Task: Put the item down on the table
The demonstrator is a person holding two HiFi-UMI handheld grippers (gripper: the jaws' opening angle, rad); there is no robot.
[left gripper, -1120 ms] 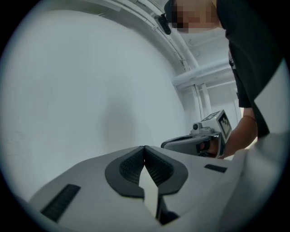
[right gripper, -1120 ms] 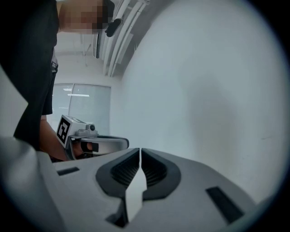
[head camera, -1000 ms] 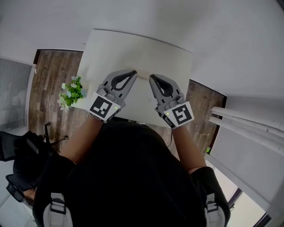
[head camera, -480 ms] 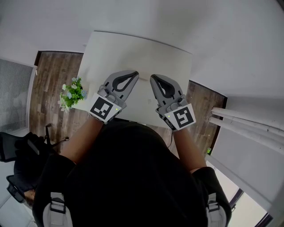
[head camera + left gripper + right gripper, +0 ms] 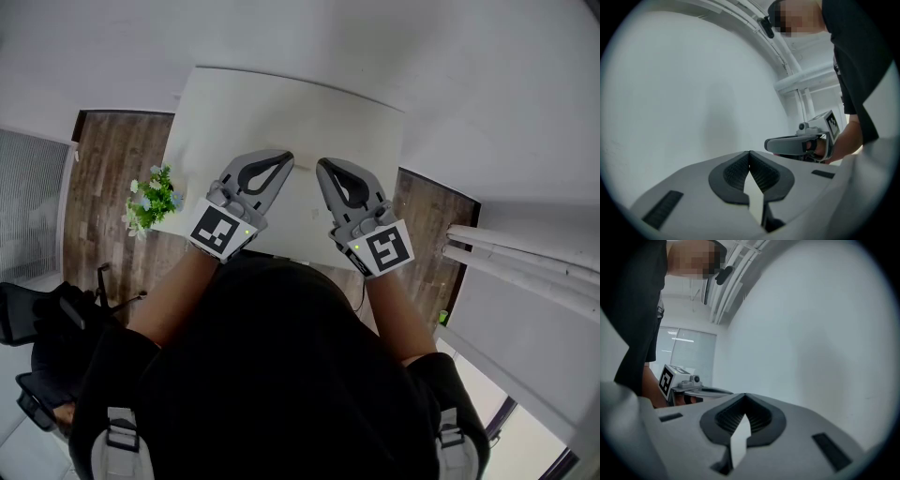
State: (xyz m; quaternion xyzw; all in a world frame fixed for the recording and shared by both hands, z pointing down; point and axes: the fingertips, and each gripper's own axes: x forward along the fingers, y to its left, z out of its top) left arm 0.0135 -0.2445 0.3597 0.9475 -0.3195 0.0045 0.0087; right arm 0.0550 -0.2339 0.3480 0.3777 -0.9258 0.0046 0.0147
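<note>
The white table (image 5: 281, 103) lies below me, and I see no loose item on it. My left gripper (image 5: 285, 158) hovers over the table's near part, jaws shut tip to tip with nothing between them. My right gripper (image 5: 322, 165) hangs beside it, a short gap apart, also shut and empty. In the left gripper view the closed tips (image 5: 749, 153) point at the bare white surface, with the right gripper (image 5: 797, 144) off to the right. The right gripper view shows its closed tips (image 5: 744, 395) and the left gripper (image 5: 696, 390) at the left.
A small potted plant (image 5: 153, 197) with green leaves and pale flowers stands at the table's left near corner. Wooden floor (image 5: 112, 159) shows on both sides of the table. A dark chair (image 5: 47, 328) sits at lower left, and white pipes (image 5: 525, 262) run along the right.
</note>
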